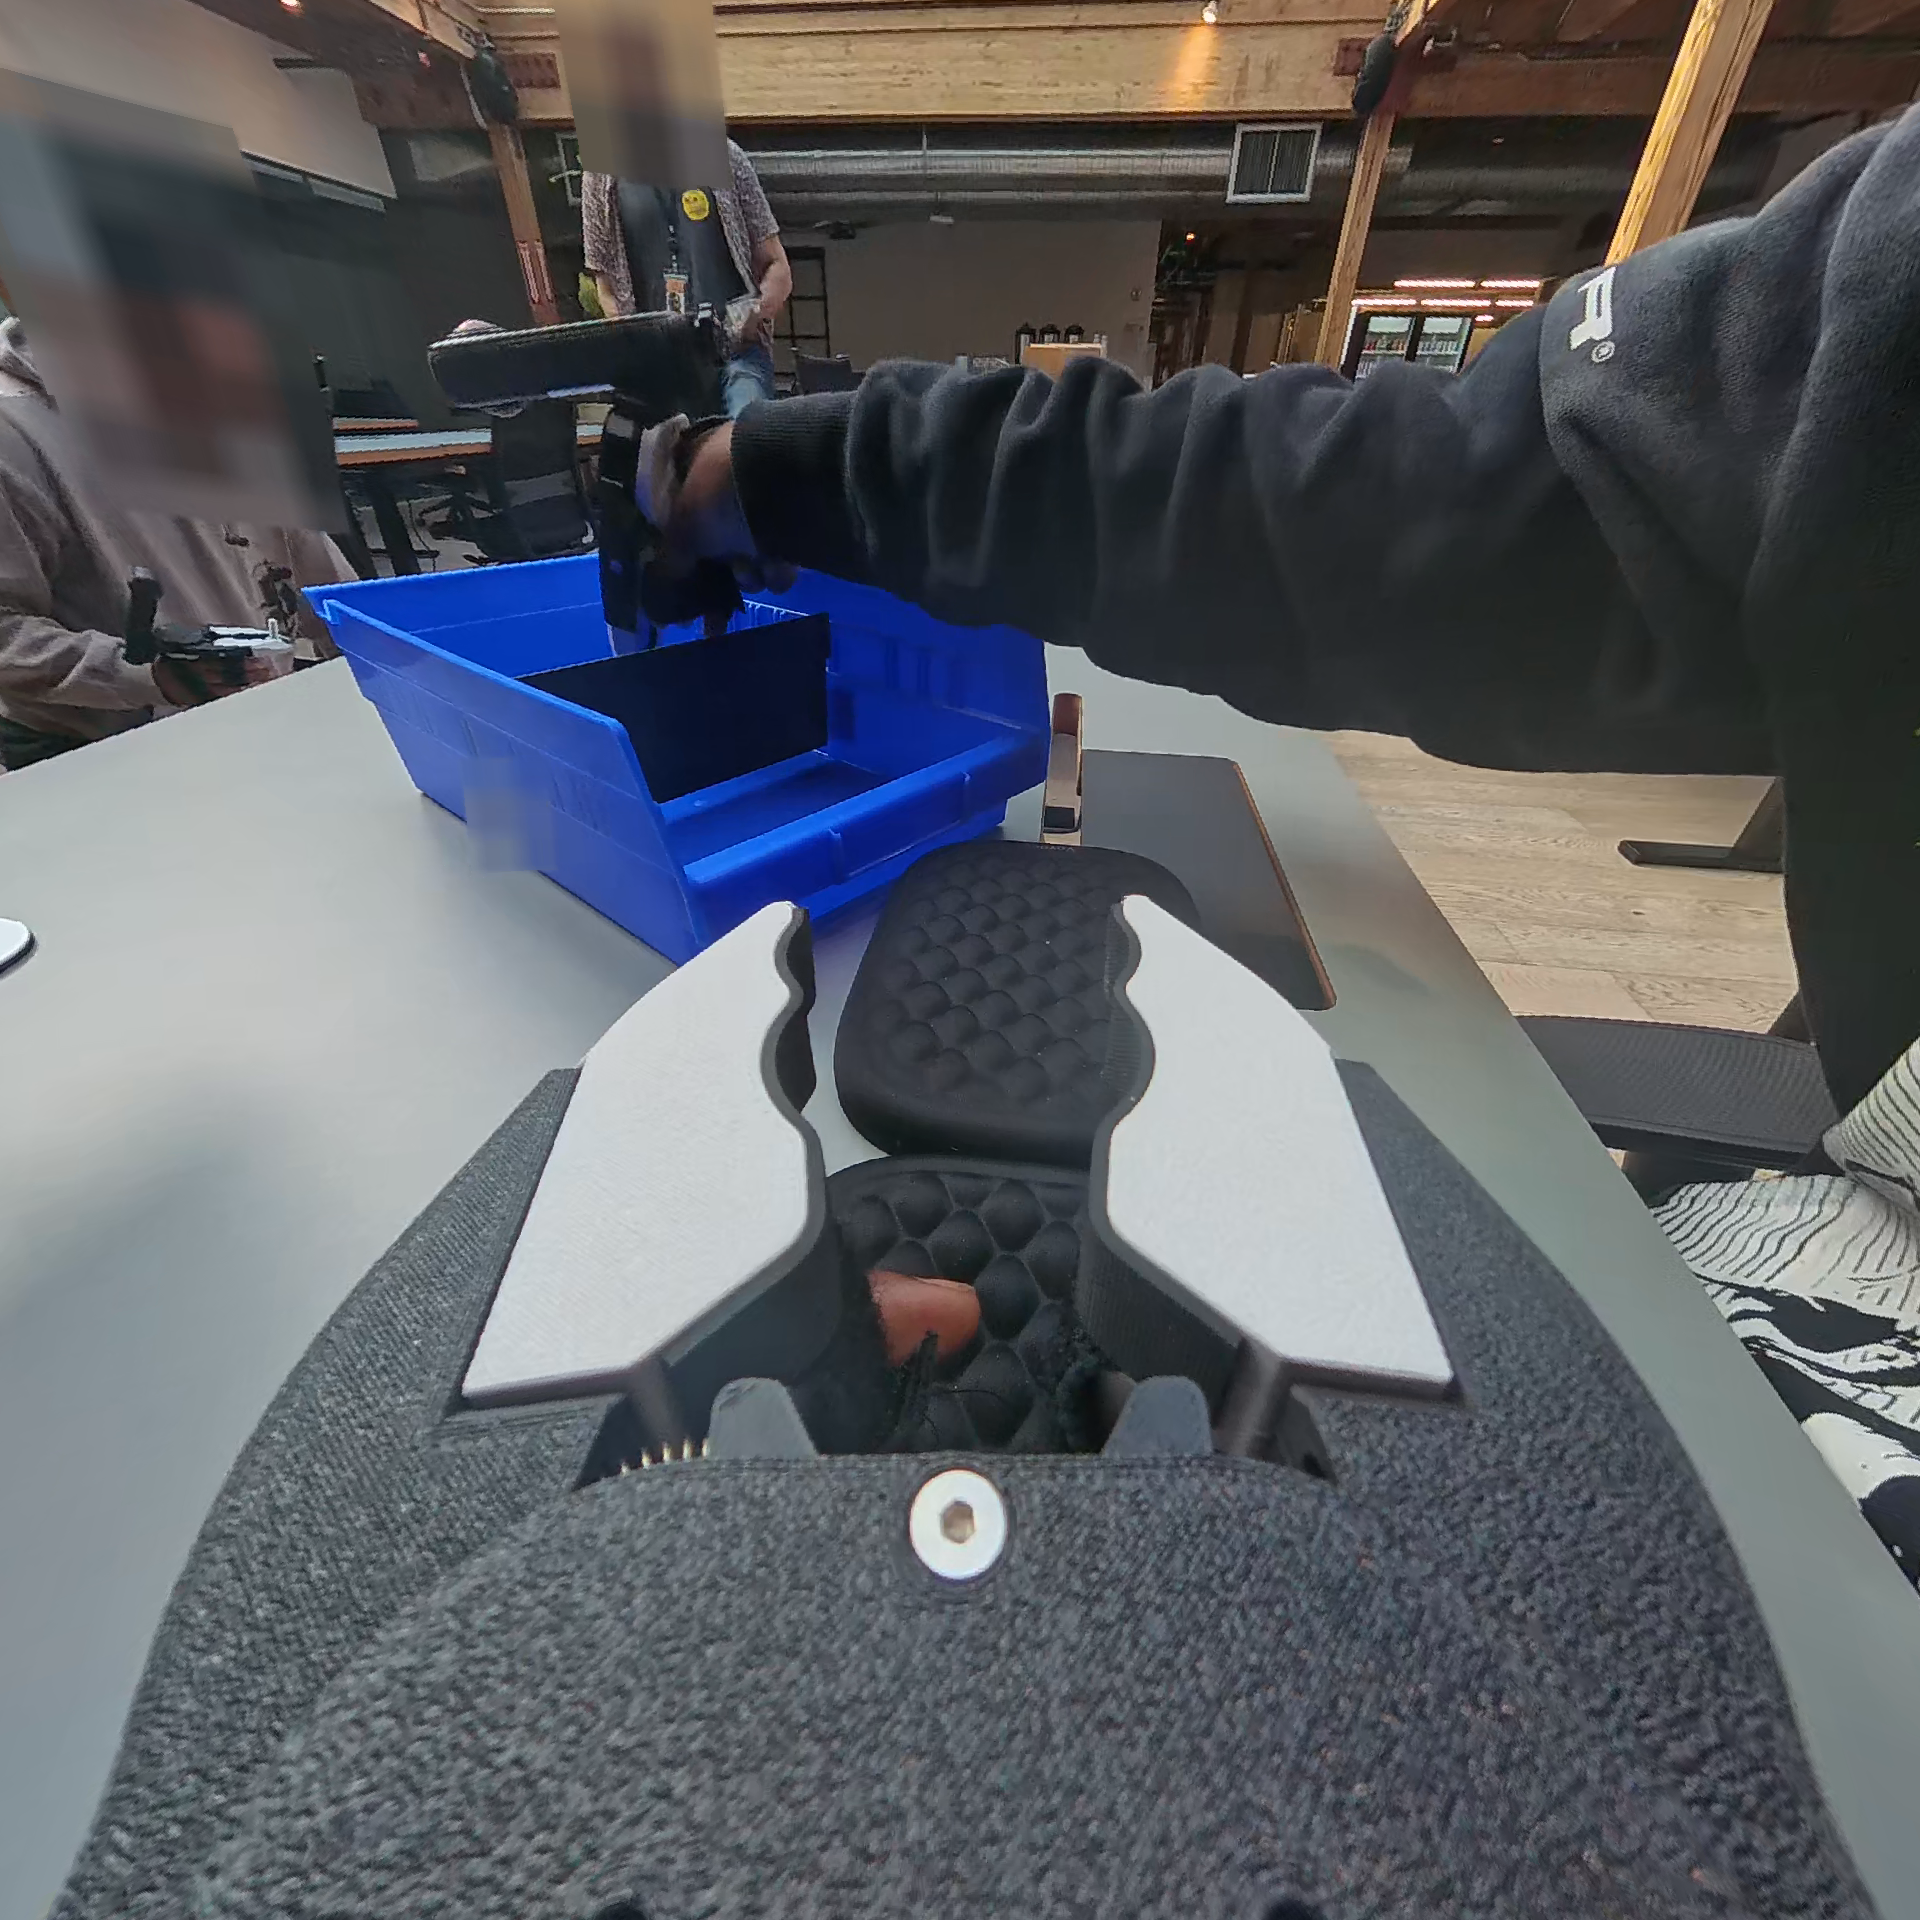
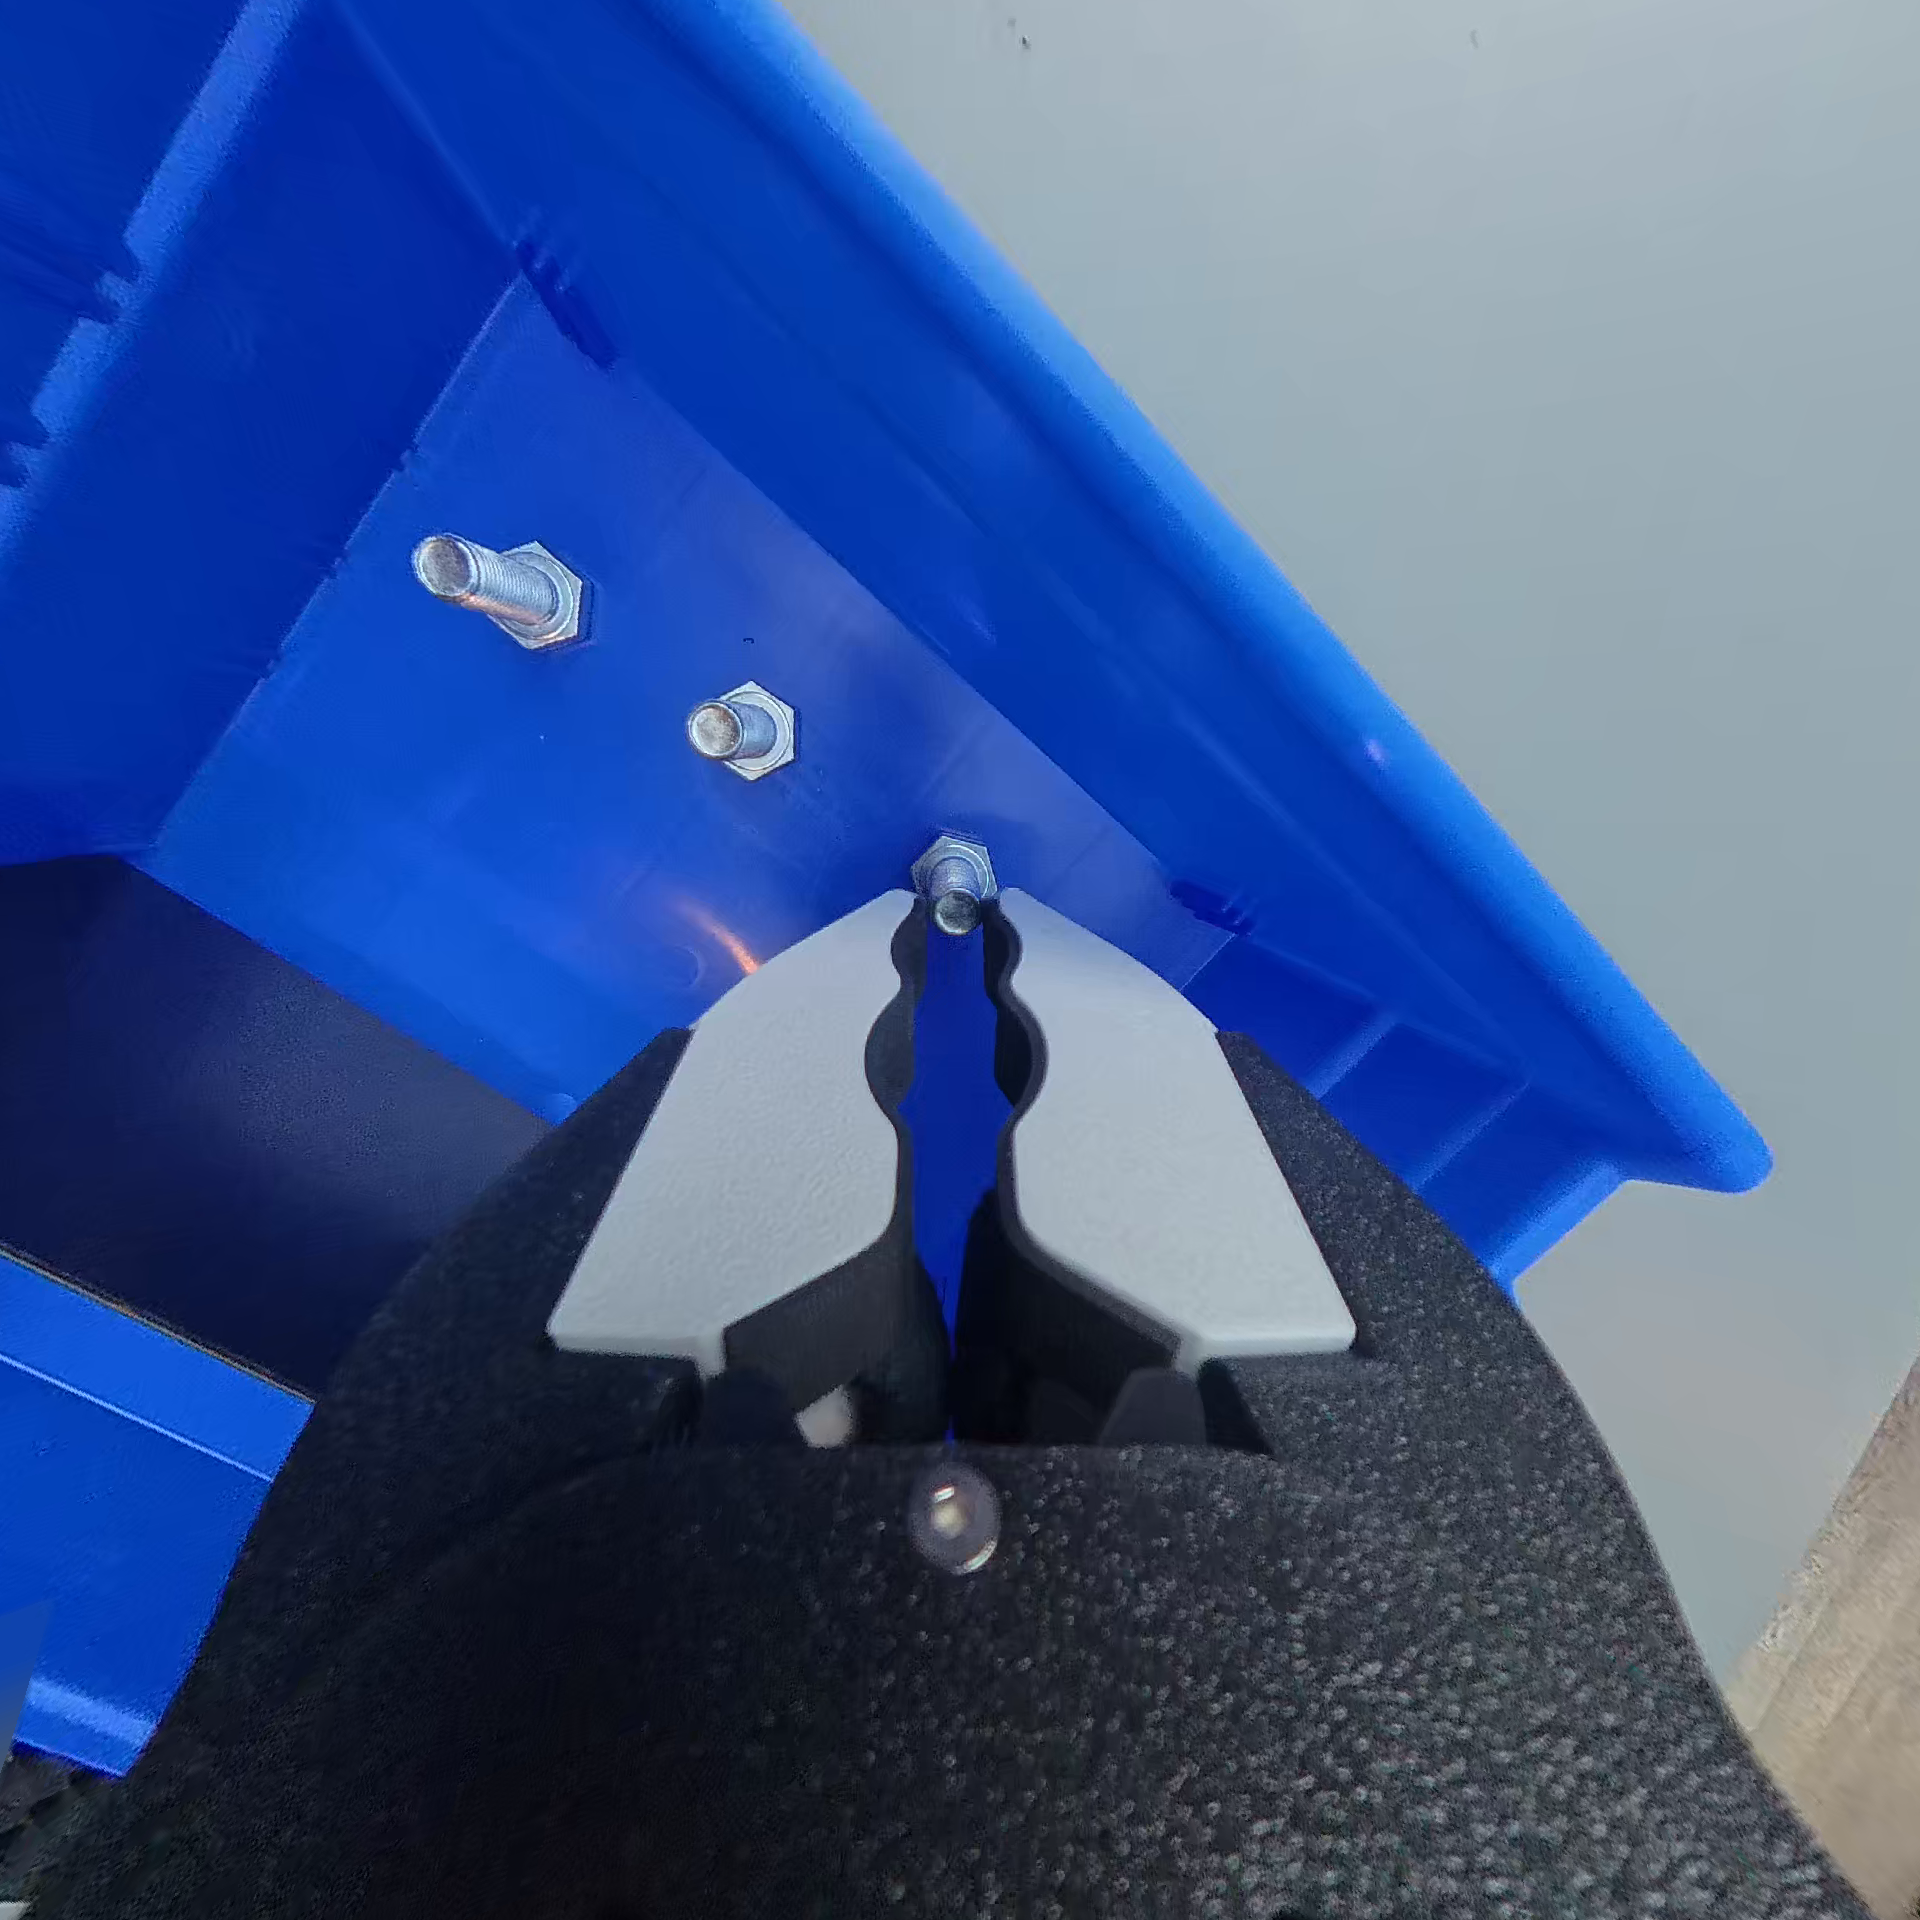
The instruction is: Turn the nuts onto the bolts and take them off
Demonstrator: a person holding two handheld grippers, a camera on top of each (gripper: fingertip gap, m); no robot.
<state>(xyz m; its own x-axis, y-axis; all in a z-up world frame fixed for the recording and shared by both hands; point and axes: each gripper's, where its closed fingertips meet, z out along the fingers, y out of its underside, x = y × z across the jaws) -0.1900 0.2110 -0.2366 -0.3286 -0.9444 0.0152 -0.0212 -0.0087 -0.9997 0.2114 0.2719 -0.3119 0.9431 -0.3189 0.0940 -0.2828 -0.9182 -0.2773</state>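
Observation:
A blue bin (image 1: 582, 748) stands on the grey table (image 1: 260, 987). In the right wrist view three bolts (image 2: 499, 592) (image 2: 727, 727) (image 2: 954, 912) stand upright on the bin floor (image 2: 468, 883), each with a hex nut at its base (image 2: 561, 629). My right gripper (image 2: 954, 906) is inside the bin, its fingertips closed narrowly around the top of the nearest bolt. It also shows in the left wrist view (image 1: 665, 592), reaching down into the bin. My left gripper (image 1: 961, 925) is open and empty, low over a black padded rest (image 1: 987, 1029) in front of the bin.
A black divider (image 1: 707, 707) splits the bin. A dark mat (image 1: 1195, 862) and a small wooden piece (image 1: 1062, 769) lie right of the bin. The person's dark sleeve (image 1: 1299, 520) crosses above. Other people are beyond the table's far left edge. A chair (image 1: 1683, 1081) is at the right. There is about 40 cm between the tips of the two grippers.

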